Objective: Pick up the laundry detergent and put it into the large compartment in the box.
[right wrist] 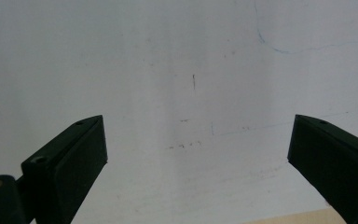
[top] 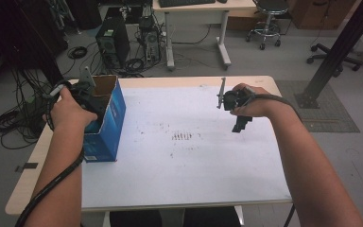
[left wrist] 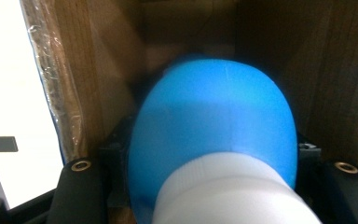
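The left hand-held gripper (top: 86, 97) sits down inside the open blue cardboard box (top: 108, 124) at 9 o'clock on the tabletop (top: 194, 156), pinching a blue and white object (left wrist: 214, 140). The right hand-held gripper (top: 240, 124) hovers at 2 o'clock, jaws spread and holding nothing. Lifting could drag the object against the carton's brown inner wall and tip the box. A small label on the box is too blurred to read.

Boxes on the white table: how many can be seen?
1. The blue cardboard box stands open at the table's left edge, with the left gripper reaching into it. Its inside may hide more.
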A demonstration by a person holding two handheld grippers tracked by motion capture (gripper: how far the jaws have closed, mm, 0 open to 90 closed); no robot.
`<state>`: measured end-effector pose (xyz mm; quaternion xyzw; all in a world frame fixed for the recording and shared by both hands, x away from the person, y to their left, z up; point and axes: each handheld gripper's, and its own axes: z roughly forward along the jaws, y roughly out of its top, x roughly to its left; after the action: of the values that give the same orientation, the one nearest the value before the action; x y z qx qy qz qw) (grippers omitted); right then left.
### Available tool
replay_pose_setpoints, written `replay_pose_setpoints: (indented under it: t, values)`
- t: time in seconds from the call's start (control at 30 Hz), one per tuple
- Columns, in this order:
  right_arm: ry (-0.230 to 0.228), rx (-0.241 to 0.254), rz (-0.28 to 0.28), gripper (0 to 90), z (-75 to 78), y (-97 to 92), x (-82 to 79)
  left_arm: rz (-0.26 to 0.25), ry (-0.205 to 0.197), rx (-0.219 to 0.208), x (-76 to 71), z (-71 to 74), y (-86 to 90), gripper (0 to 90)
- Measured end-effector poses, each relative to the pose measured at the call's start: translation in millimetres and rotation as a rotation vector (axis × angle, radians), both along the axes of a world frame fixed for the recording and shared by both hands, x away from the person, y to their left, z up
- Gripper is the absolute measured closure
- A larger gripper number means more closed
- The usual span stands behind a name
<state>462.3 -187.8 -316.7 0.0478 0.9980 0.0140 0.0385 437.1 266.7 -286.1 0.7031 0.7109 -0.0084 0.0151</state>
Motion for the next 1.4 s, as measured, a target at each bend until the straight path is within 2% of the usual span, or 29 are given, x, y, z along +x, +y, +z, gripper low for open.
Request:
replay_pose_setpoints:
  t: [0.37,0.57,0.97,1.23,1.33,1.4]
  values:
    - [-0.005,0.012,-0.005,4.3,-0.2,-2.2,-0.3,0.010,-0.004,0.004,-0.6,0.8,-0.8,34.7]
    - [-0.001,0.011,-0.005,4.3,-1.9,-3.3,-1.0,0.019,0.007,0.011,-1.2,2.0,-3.3,34.0]
    - [-0.003,0.033,-0.009,4.2,0.0,-6.6,-2.7,0.009,-0.023,0.020,-5.1,15.9,-9.0,30.6]
    - [-0.006,0.033,-0.011,4.3,1.2,-8.2,-4.1,0.011,-0.029,0.032,-7.2,20.7,-11.6,30.3]
    - [-0.006,0.035,-0.012,4.3,1.7,-8.8,-4.5,0.012,-0.033,0.024,-8.5,22.5,-11.7,28.7]
    - [-0.009,0.039,-0.010,4.3,2.2,-9.0,-4.4,0.007,-0.033,0.036,-9.5,23.5,-12.9,27.8]
